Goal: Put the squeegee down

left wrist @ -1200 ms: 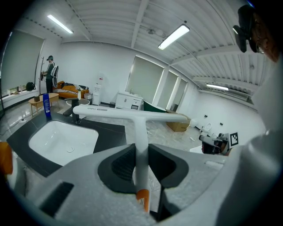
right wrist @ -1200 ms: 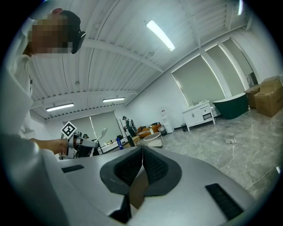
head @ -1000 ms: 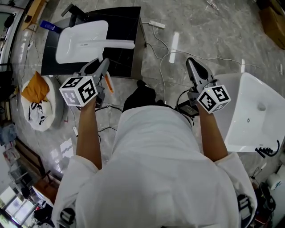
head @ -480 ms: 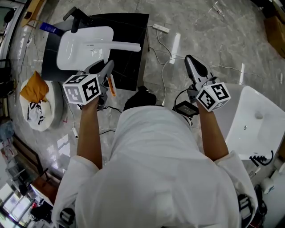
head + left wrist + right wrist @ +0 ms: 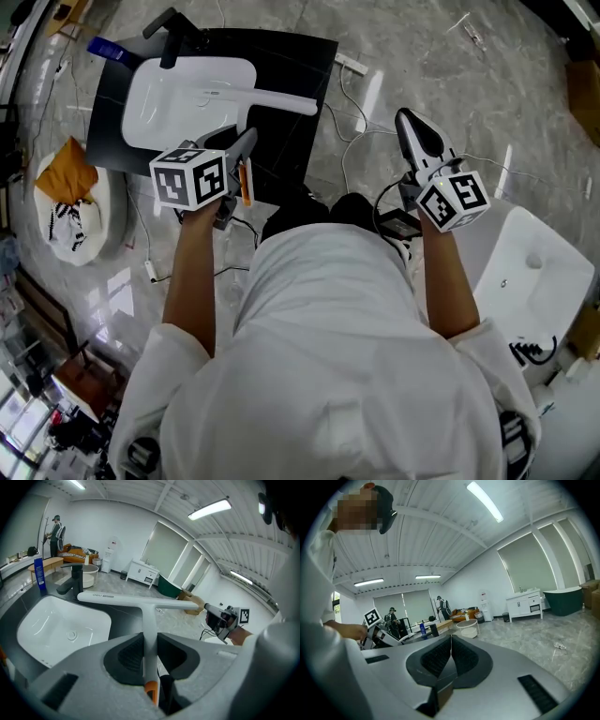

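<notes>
The squeegee [image 5: 281, 98] is white and T-shaped, with an orange tip at the end of its handle. My left gripper [image 5: 234, 145] is shut on the handle. In the left gripper view the handle runs up between the pads [image 5: 129, 656] to the blade [image 5: 140, 601], which hangs level over the white sink basin [image 5: 51, 625]. The basin [image 5: 169, 98] is set in a black counter [image 5: 295, 66]. My right gripper [image 5: 412, 131] is held out to the right over the floor, shut [image 5: 451, 651] with nothing in it.
A black faucet [image 5: 169, 23] and a blue bottle [image 5: 103, 49] stand at the far side of the counter. On the floor are a loose white basin [image 5: 539, 272] at right, cables and a power strip [image 5: 352, 64], and a round white tub [image 5: 66, 244] with an orange cloth at left.
The person has stepped toward the counter, so the sink is closer and more central. My left gripper has carried the squeegee over the basin. The floor basin has slid off to the right.
</notes>
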A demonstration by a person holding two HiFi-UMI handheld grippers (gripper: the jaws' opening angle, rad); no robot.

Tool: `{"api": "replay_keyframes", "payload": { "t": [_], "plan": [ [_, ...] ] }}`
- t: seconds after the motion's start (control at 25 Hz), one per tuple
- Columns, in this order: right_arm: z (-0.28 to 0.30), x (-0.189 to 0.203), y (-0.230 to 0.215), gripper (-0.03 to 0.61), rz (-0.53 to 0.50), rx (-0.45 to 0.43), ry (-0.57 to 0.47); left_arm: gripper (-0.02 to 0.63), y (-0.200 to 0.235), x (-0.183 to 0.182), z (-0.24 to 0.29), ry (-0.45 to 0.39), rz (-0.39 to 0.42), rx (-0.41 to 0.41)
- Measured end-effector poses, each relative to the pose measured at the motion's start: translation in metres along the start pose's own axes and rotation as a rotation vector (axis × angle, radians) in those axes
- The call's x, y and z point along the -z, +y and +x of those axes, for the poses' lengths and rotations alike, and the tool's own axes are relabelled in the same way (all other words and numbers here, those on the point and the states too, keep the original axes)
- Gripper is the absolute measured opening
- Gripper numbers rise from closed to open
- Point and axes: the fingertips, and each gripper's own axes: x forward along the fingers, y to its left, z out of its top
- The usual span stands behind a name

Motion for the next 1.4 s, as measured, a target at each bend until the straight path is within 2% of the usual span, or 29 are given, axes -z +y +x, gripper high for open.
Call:
{"api": "replay_keyframes", "payload": {
  "t": [0.24, 0.56, 0.88, 1.4],
  "plan": [
    [0.036, -0.003, -0.007, 0.015, -0.008, -0.083, 0.036, 0.089, 0.01, 0.007, 0.017, 0.017, -0.059, -0.044],
    [0.077, 0.001, -0.031, 0.015, 0.011, -0.225, 0.094, 0.089, 0.015, 0.023, 0.036, 0.134, -0.06, -0.153],
    [0.102, 0.003, -0.059, 0.015, 0.029, -0.29, 0.121, 0.089, 0.023, 0.032, 0.066, 0.209, -0.087, -0.218],
    [0.119, 0.015, -0.092, 0.015, 0.04, -0.323, 0.175, 0.089, 0.042, 0.047, 0.128, 0.316, -0.101, -0.219]
  ]
}}
